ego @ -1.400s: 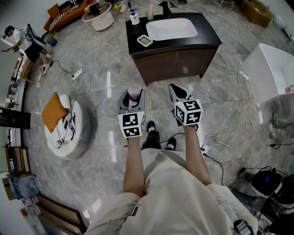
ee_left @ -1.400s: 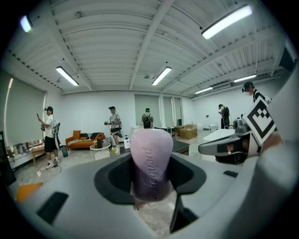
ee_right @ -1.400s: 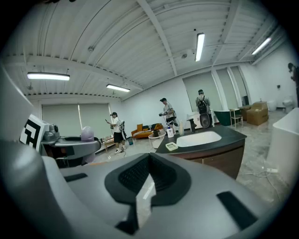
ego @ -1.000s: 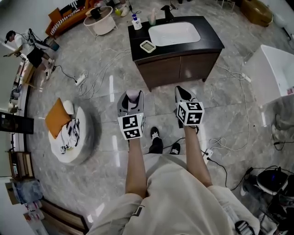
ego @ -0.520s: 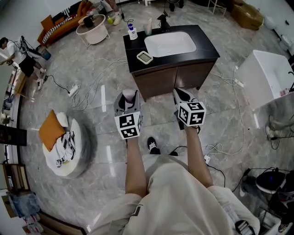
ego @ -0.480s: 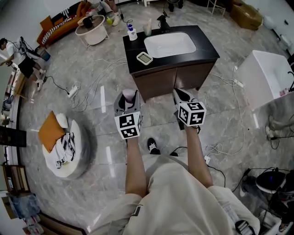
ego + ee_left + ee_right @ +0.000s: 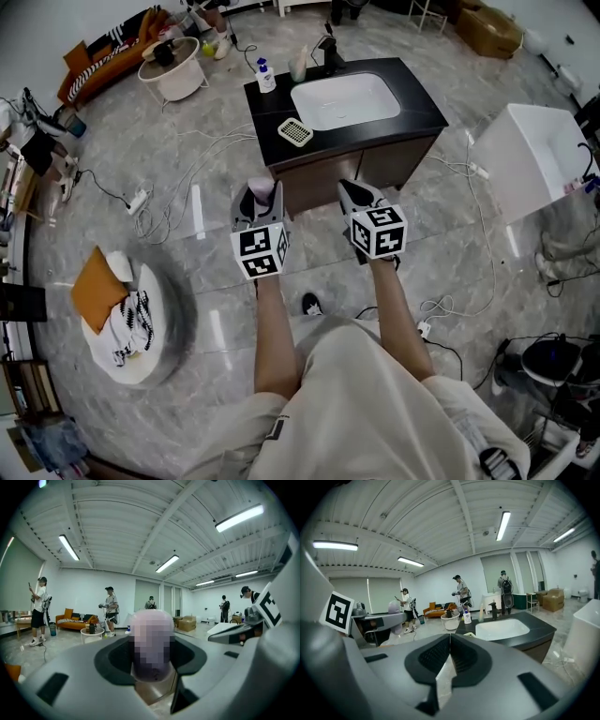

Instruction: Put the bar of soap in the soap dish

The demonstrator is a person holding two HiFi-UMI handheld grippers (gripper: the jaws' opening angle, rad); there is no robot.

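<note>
Left gripper: clamped on the bar of soap, a pale lilac piece standing up between its jaws, over the floor just short of the vanity.
Soap dish: white and slatted, empty, on the near left corner of the dark counter, left of the white basin.
Right gripper: jaws together, nothing between them.
Change: the vanity lies nearer both grippers than a second ago; the person has stepped up to it.
Meaning: the carry looks nearly done. The soap likely needs lifting over the counter edge, far and slightly right, onto the dish.
</note>
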